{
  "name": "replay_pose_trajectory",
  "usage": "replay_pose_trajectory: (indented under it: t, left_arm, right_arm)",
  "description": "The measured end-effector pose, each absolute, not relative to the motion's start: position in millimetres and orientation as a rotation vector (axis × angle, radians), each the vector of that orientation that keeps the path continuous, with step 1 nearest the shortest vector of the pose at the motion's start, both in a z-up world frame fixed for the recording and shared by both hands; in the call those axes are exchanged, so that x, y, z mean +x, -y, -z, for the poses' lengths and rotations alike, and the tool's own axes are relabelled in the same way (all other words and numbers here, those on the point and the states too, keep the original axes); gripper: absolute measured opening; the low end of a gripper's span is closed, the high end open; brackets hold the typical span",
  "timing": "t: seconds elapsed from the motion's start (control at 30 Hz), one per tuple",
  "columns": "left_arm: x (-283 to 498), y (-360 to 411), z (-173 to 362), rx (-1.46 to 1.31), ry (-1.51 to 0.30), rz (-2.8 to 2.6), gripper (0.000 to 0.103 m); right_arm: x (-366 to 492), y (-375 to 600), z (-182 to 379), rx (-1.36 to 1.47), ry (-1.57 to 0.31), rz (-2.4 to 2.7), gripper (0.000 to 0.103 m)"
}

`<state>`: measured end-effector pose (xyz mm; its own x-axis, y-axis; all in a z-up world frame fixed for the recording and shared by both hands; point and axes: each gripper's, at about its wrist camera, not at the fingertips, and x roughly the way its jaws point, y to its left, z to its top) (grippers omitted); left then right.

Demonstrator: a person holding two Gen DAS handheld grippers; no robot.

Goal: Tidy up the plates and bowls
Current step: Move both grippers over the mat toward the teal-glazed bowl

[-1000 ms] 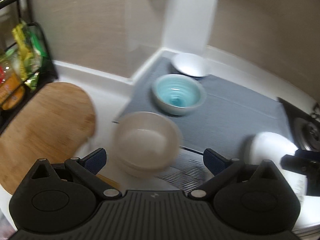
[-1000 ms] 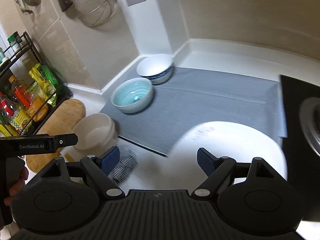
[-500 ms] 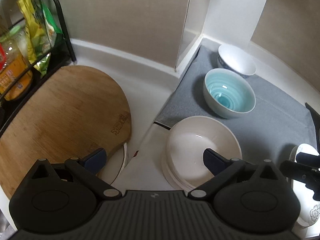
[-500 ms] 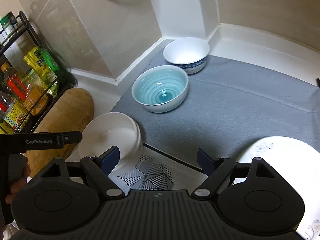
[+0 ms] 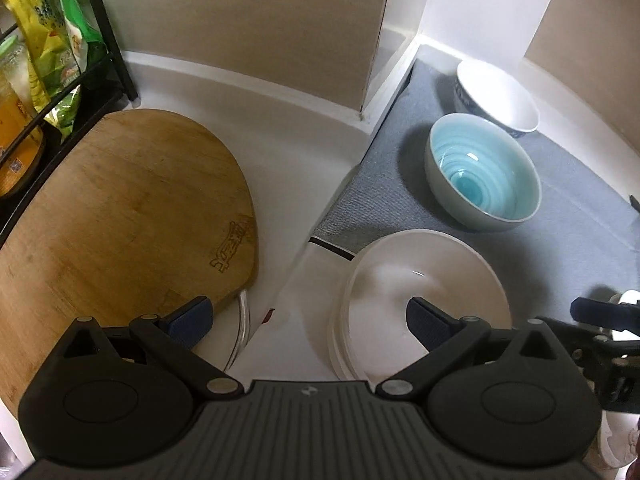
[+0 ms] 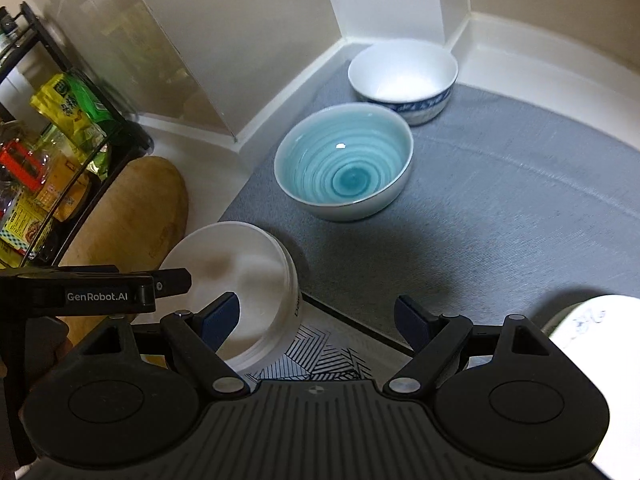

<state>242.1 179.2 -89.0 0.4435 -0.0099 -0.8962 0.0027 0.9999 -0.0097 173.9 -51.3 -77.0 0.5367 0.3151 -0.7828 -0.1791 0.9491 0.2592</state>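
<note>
While both claws point down at the tabletop (image 5: 304, 128), each is spread wide and grips nothing. The left claw (image 5: 308, 316) hangs at the lower middle of its view, one finger over the wooden board (image 5: 120, 216), the other over the stack of white bowls (image 5: 424, 280) at lower center. The right claw (image 6: 318, 316) sits at the bottom of its view, its left finger over that stack (image 6: 240, 276). On the gray mat (image 6: 500, 184), the blue bowl (image 6: 344, 168) stands mid-frame, the white bowl with blue trim (image 6: 402, 78) just behind it. A white plate (image 6: 592, 316) shows at the right edge.
</note>
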Motion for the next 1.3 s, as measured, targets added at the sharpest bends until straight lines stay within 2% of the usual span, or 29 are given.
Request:
replay_pose_trajectory:
  t: [0.37,0.57,0.6,0.63,0.7,0.83,0.9,0.97,1.2,1.27,1.3]
  left_arm:
    - [259.3,-178.3,96.6,0.019,-1.156,0.079,0.103]
    - [260.0,-173.1,92.1,0.017,-1.122,0.122,0.102]
    - [259.0,-171.2,90.2,0.026,-1.100,0.130,0.096]
    - [257.3,-169.5,88.7,0.038,-1.084,0.133,0.092]
    - [256.5,-167.2,89.1,0.048,-1.086,0.142,0.074]
    - [257.8,-163.4,96.1,0.034,-1.125,0.174,0.053]
    - [257.2,-158.7,100.2,0.021,-1.144,0.200,0.046]
    - [256.6,-151.3,103.9,0.015,-1.164,0.230,0.045]
    - [249.2,-119.8,112.4,0.049,-1.187,0.314,0.045]
    - [248.4,-116.2,113.5,0.055,-1.189,0.321,0.047]
    - [249.3,-115.5,113.5,0.058,-1.188,0.323,0.052]
  right_arm:
    - [199.1,56.6,85.0,0.216,-0.973,-0.252,0.086]
    - [208.0,56.6,86.9,0.213,-0.982,-0.248,0.085]
    - [208.7,55.5,88.5,0.213,-0.991,-0.257,0.079]
    - [208.6,53.2,90.6,0.208,-1.001,-0.268,0.062]
    - [209.8,46.5,97.1,0.193,-1.031,-0.295,0.046]
    - [204.7,30.5,106.7,0.152,-1.060,-0.350,0.018]
    - [201.3,25.5,103.7,0.104,-1.043,-0.361,0.015]
    - [198.6,26.5,100.0,0.071,-1.034,-0.352,0.014]
    - [186.8,53.9,97.7,0.088,-1.061,-0.295,0.014]
    - [183.8,58.7,97.8,0.096,-1.064,-0.286,0.014]
    - [182.4,61.7,97.6,0.101,-1.063,-0.283,0.014]
